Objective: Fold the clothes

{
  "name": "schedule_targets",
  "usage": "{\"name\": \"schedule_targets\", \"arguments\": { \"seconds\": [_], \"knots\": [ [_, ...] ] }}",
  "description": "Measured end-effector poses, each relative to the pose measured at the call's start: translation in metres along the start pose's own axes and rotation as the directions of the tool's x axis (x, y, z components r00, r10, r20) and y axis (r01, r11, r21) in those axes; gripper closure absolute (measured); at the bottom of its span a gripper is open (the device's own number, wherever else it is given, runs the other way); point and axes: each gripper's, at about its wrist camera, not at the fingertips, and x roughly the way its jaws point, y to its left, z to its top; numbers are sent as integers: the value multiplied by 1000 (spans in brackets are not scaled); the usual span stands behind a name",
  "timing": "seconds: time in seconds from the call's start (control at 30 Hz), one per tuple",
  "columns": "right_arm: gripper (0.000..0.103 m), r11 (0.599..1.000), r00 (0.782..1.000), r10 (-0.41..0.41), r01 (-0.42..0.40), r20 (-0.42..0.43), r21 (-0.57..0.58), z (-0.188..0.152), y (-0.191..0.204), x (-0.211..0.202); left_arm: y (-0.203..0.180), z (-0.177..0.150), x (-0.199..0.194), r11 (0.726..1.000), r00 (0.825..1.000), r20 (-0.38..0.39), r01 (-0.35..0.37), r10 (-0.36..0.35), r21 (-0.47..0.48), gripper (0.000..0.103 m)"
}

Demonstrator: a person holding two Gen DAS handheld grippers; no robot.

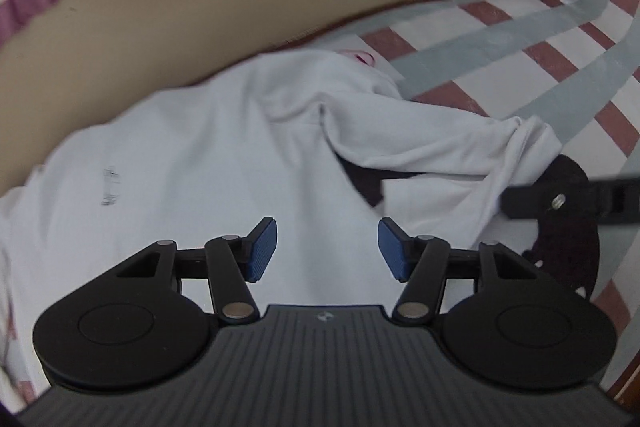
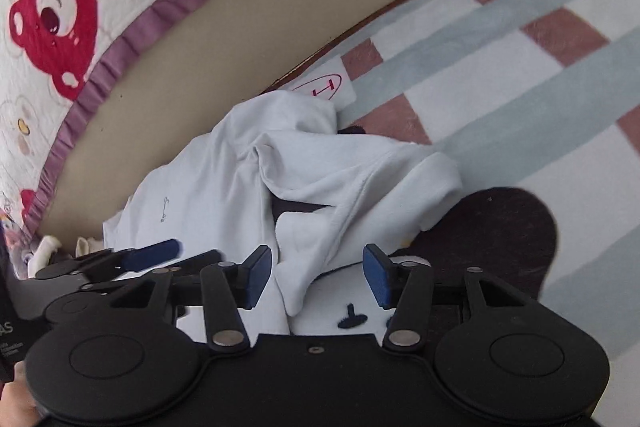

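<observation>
Tools (image 1: 327, 251) (image 2: 318, 277) agape; label (image 2: 326, 85) "T"

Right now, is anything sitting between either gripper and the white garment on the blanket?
Nothing visible. The left gripper and the right gripper both hang open directly over the white garment, which lies crumpled on the checked blanket with bare cloth facing both.
</observation>
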Motion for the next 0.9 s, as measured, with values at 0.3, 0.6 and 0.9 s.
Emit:
{"name": "schedule_targets", "arguments": {
  "seconds": [0.3,0.6,0.9],
  "knots": [
    [47,998,999,-22,20,25,63,6,-14,28,-2,9,48,1000,999,-52,-2,3,14,45],
    [93,860,867,-346,446,359,-248,20,17,-18,10,-4,50,999,999,-14,-36,36,-26,42],
    [94,619,567,-617,778,546,-107,43,-17,-54,30,-28,23,999,999,22,-27,28,-38,39]
  ]
}}
